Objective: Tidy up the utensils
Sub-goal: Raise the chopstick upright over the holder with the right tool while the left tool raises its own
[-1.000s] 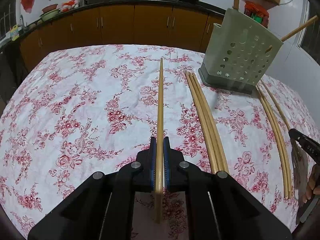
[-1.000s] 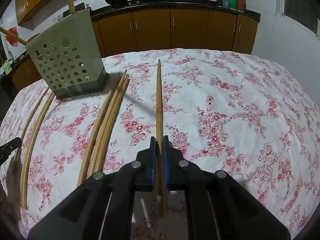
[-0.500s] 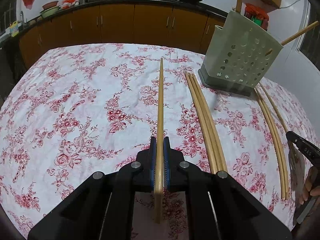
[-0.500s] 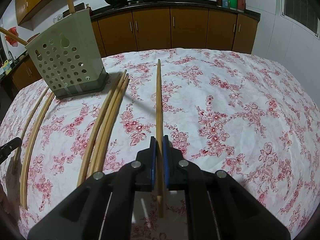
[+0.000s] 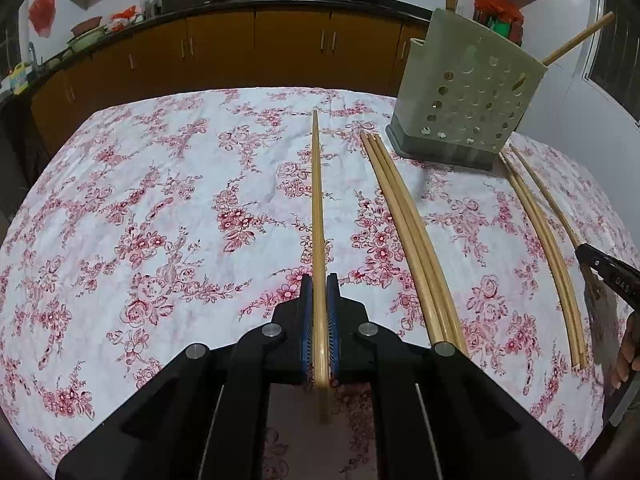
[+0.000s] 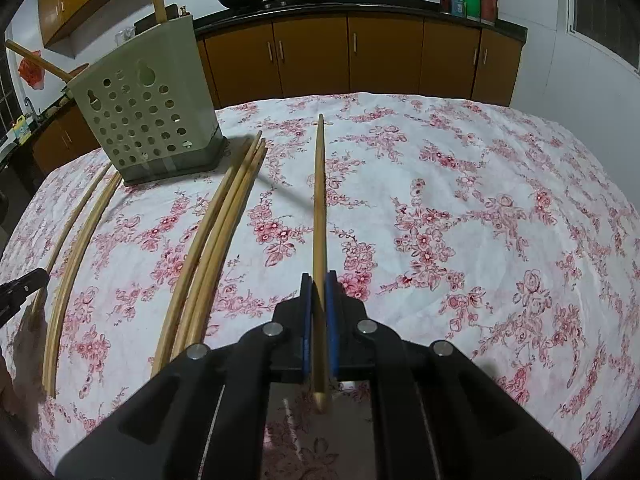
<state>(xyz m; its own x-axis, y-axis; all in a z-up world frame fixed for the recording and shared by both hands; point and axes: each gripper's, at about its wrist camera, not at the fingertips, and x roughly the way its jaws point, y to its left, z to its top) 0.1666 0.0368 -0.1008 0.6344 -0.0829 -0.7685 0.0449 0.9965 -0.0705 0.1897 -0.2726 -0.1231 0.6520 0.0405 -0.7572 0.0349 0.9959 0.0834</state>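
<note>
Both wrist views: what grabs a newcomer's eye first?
In each view a black hand-held gripper at bottom centre clamps one long bamboo chopstick pointing up the red-floral tablecloth. A pale green perforated plastic utensil holder stands at the far edge, loose chopsticks beside it.

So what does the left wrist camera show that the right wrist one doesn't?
Only the left wrist view shows the left gripper shut on a chopstick, and a person's fingers at the right edge. Only the right wrist view shows the right gripper shut on its own chopstick. Both show the perforated holder with sticks in it, three chopsticks lying together and the floral tablecloth.
</note>
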